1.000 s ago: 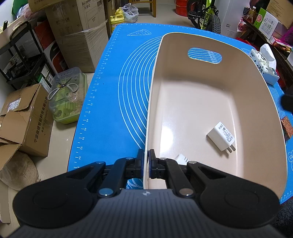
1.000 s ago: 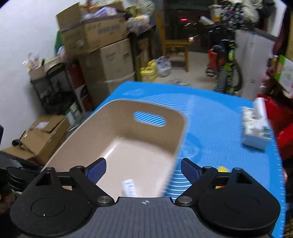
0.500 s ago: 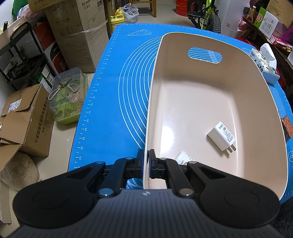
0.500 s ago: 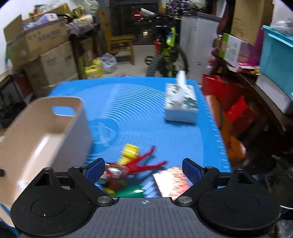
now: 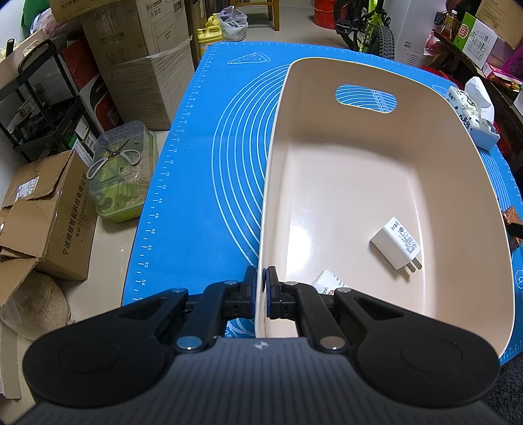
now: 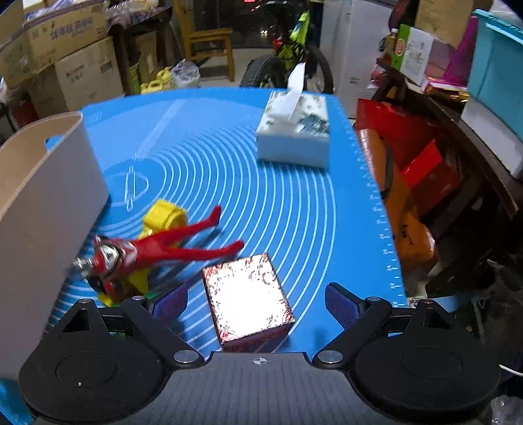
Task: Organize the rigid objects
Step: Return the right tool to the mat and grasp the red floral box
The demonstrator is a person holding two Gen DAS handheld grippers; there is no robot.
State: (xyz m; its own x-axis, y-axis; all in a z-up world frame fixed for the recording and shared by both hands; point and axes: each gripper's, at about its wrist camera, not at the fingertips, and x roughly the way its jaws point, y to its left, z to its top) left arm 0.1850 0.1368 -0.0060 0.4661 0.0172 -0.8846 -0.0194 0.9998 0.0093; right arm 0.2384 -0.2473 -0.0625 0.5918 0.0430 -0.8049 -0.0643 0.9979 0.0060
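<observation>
A cream plastic bin (image 5: 385,183) sits on the blue mat (image 5: 202,183). My left gripper (image 5: 261,287) is shut on the bin's near rim. Inside the bin lie a white charger plug (image 5: 397,243) and a small white packet (image 5: 328,281). In the right wrist view my right gripper (image 6: 256,302) stands open over a shiny red patterned box (image 6: 246,304), which lies between its fingers without touching the pads. A red toy figure (image 6: 157,250) and a yellow toy piece (image 6: 165,220) lie left of the box, beside the bin's outer wall (image 6: 45,209).
A tissue box (image 6: 294,126) stands at the mat's far right. The mat's right edge (image 6: 385,229) drops to red and orange bags. Cardboard boxes (image 5: 42,222), a clear lidded container (image 5: 122,176) and a bicycle (image 5: 369,23) surround the table.
My right gripper swung right from above the bin and came down over the toys and the shiny box, staying open. The left gripper and bin have not moved.
</observation>
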